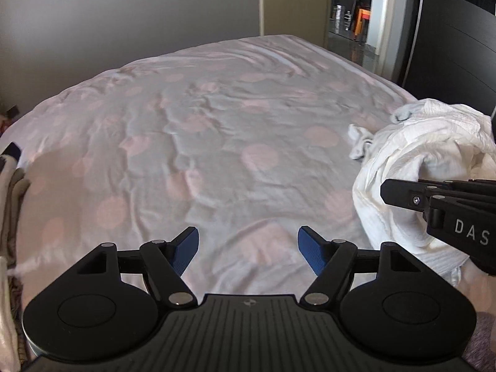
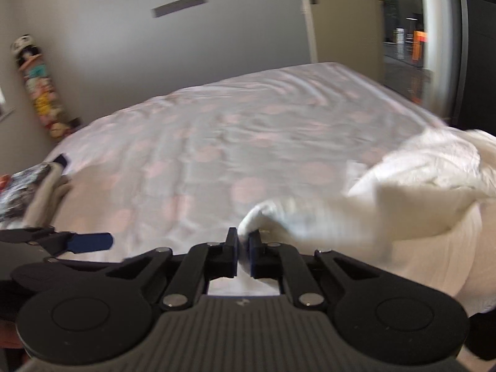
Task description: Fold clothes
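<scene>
The right claw [image 2: 243,241] pinches a white garment [image 2: 418,186] trailing to its right, apparently for spreading, while the left claw [image 1: 248,249] hangs spread, empty over the bed [image 1: 217,124].

White garment [image 2: 418,186], pink-dotted grey bedsheet [image 1: 217,124]

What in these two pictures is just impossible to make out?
- White garment: what kind of clothing; bunched, cut by the right edge in the left wrist view, blurred in the right wrist view.
- Right gripper: how much cloth sits between its shut pads; the fabric hides it.
- Pile of clothes: individual items; blurred and cut by the left edge in the right wrist view.
- Doorway contents: too small to tell.
</scene>
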Demonstrator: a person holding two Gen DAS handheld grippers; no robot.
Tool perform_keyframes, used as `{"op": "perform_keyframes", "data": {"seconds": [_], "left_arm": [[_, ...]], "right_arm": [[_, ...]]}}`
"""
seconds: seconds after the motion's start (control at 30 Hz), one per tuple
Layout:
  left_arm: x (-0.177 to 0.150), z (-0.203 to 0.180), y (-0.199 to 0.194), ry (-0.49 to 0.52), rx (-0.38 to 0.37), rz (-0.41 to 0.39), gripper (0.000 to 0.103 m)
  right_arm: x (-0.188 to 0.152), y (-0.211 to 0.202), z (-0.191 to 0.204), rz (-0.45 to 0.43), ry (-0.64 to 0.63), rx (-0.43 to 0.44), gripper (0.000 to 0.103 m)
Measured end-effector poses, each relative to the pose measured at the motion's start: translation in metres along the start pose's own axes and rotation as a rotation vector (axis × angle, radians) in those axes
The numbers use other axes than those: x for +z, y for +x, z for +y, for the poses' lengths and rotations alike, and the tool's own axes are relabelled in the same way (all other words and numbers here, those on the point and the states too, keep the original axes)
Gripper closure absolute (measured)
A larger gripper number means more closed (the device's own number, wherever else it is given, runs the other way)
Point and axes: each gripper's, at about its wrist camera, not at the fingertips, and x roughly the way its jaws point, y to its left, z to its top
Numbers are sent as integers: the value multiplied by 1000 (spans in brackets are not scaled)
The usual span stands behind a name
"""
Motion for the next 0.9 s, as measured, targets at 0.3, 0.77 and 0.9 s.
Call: {"op": "perform_keyframes", "data": {"seconds": [0.3, 0.77, 0.9], "left_arm": [[-40, 104, -35, -86, 191, 32, 33], [-59, 106, 3, -145, 72, 56, 33], [-58, 97, 19, -134, 47, 73, 33]], "right_arm": [[-21, 19, 135, 82, -119, 256, 95], [-23, 5, 22, 95, -87, -44, 59], [-25, 26, -19, 156, -114, -173, 48]]}}
